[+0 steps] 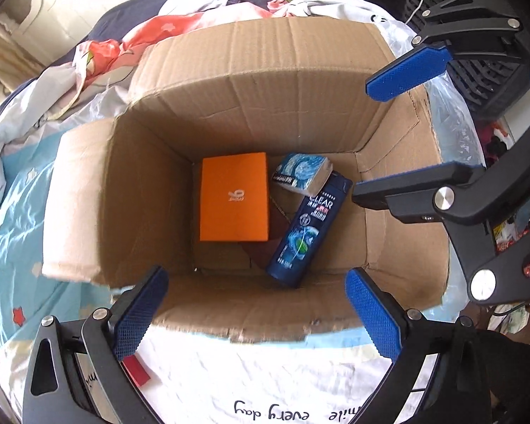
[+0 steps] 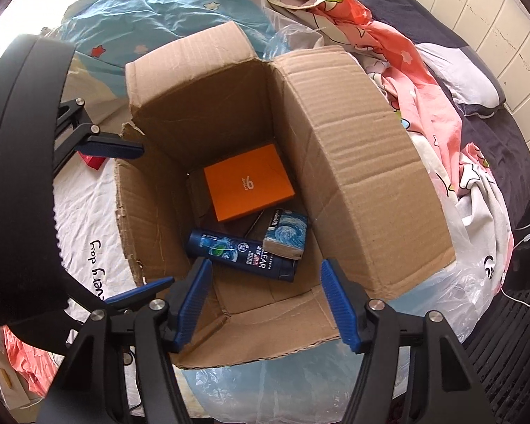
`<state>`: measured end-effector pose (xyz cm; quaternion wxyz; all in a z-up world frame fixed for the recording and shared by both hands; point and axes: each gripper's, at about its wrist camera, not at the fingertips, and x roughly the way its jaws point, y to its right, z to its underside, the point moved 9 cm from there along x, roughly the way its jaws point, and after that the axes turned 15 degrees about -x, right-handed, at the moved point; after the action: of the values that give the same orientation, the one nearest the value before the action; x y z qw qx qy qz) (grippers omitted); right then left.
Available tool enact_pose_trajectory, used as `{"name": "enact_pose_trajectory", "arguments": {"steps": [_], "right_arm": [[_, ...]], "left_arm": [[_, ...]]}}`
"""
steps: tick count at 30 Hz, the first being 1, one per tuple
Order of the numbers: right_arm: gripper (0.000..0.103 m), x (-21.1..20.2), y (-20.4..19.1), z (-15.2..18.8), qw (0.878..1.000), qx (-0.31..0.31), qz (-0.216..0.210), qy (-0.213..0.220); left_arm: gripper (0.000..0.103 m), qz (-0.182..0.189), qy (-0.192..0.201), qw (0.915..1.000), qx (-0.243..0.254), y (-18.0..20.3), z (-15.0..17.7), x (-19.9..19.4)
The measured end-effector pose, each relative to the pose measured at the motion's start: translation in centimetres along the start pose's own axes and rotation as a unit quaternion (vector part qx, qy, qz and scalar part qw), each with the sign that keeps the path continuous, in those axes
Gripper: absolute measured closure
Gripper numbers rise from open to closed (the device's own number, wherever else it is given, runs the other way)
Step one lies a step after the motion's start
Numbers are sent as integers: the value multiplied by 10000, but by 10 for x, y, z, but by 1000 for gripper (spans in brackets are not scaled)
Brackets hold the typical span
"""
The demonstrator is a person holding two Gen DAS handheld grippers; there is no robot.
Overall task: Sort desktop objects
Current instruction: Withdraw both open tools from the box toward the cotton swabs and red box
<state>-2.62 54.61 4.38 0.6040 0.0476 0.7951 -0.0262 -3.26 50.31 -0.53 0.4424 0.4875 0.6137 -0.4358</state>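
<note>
Left wrist view: orange box, shampoo bottle lie inside cardboard carton; both hand-held grippers spread wide, empty.

- Left gripper: black angular linkage arms, round silver screw heads at the joints.
- Its fingers carry blue pads with fine diamond knurling.
- Right gripper: same black frame, silver rivets, ribbed blue pads.
</note>
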Motion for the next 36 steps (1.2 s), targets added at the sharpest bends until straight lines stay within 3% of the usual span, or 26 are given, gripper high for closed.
{"name": "enact_pose_trajectory", "arguments": {"steps": [8, 17, 29, 36], "right_arm": [[43, -9, -46, -24, 9988, -473, -90, 115], [43, -12, -103, -45, 9949, -959, -218, 207], [43, 16, -204, -64, 9832, -1739, -552, 71], [43, 36, -263, -65, 9717, -2258, -699, -39]], "left_arm": [[1, -79, -38, 9991, -422, -23, 37, -18], [1, -187, -26, 9907, -1346, -60, 96, -34], [0, -296, -172, 9690, -2448, -102, 193, -45], [0, -351, -316, 9492, -3112, -121, 258, -42]]}}
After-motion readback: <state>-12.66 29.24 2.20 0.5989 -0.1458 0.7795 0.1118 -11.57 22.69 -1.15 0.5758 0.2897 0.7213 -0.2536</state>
